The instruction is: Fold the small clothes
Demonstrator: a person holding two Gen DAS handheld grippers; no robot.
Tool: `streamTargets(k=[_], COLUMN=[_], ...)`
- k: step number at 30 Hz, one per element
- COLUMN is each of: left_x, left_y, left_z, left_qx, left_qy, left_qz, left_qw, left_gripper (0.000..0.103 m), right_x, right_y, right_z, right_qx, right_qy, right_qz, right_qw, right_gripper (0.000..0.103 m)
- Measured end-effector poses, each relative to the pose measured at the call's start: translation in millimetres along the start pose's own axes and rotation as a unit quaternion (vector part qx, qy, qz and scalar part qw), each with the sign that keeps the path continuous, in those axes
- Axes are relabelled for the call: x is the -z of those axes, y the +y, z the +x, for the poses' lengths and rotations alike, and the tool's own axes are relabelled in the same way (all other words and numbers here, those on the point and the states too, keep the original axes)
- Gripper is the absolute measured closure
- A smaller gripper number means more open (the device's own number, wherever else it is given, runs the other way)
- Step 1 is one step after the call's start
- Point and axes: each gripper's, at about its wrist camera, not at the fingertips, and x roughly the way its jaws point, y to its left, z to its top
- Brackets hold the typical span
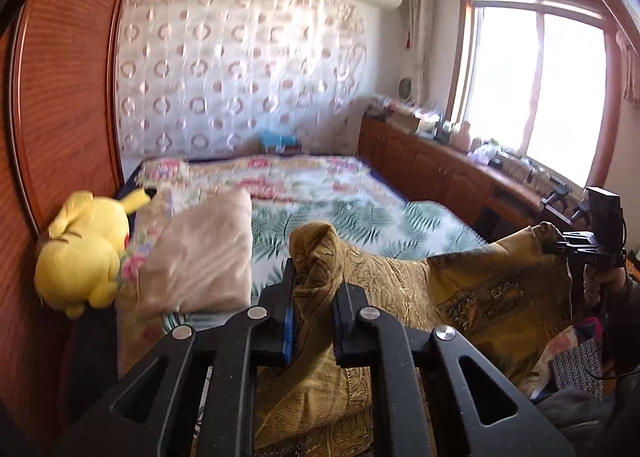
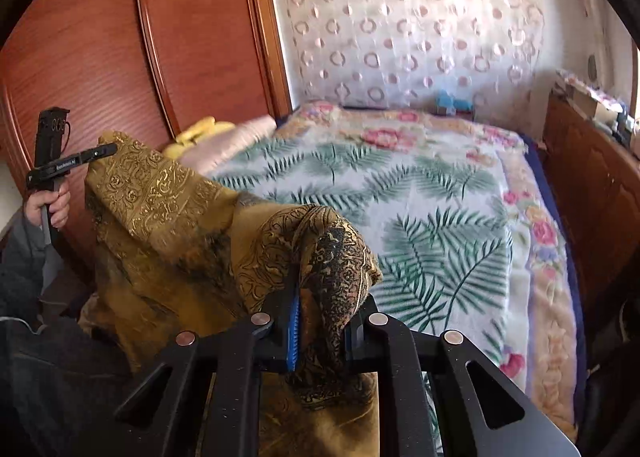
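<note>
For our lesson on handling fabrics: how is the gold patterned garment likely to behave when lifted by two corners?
The gold patterned garment is probably floppy: it sags between the left gripper and right gripper. It likely bunches easily, judging by the crumpled folds at each grip. It seems light, hanging loosely.

**Layout around the bed**

On the bed, a plush toy and folded cloth lie at its left edge, against the wardrobe. A cabinet runs along its right side. The garment hangs before it.
</note>
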Motion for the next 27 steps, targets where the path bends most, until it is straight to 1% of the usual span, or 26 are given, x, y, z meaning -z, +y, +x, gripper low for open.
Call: streamTargets(k=[3,7,9,10,14,19,22,24,27], left_x=[-20.8,-50.2,-64.1,-73.2,-101.9,-134.3,-147.4,-153.4,-161.9], left_y=[-7.3,-18.9,-26.3,-29.6,-32.2,-33.4,-31.7,-30.5,-27.1], left_z=[-28.1,-67.4,-83.6,-93.8,-121.1,-151.1,-167.5,-177.3,-183.1], left_qx=[0.004,0.014,0.008,-0.001,-0.017,-0.03,-0.044,-0.05,-0.048], left_qy=[-0.039,-0.088,-0.108,-0.12,-0.155,-0.199,-0.225,-0.242,-0.254], left_qz=[0.003,0.018,0.033,0.04,0.051,0.062,0.062,0.064,0.059], left_qw=[0.9992,0.9958,0.9936,0.992,0.9864,0.9777,0.9713,0.9668,0.9642], left_gripper=[0.089,0.089,0.089,0.089,0.089,0.089,0.089,0.089,0.089], right_x=[-15.3,-36.3,-48.7,-53.1,-77.9,-111.9,-127.6,-135.9,-149.1], right_y=[9.4,29.1,36.6,39.5,46.1,53.7,61.4,68.4,73.0], right_z=[-39.0,-84.8,-110.2,-121.2,-162.6,-203.7,-225.9,-235.6,-242.1], right_qx=[-0.01,-0.001,0.003,0.004,0.022,0.041,0.052,0.068,0.077], right_qy=[-0.03,-0.07,-0.094,-0.106,-0.147,-0.188,-0.211,-0.226,-0.242], right_qz=[-0.009,-0.041,-0.051,-0.055,-0.072,-0.092,-0.102,-0.11,-0.115], right_qw=[0.999,0.997,0.994,0.993,0.986,0.977,0.971,0.965,0.96], right_gripper=[0.089,0.089,0.089,0.089,0.09,0.09,0.09,0.09,0.09])
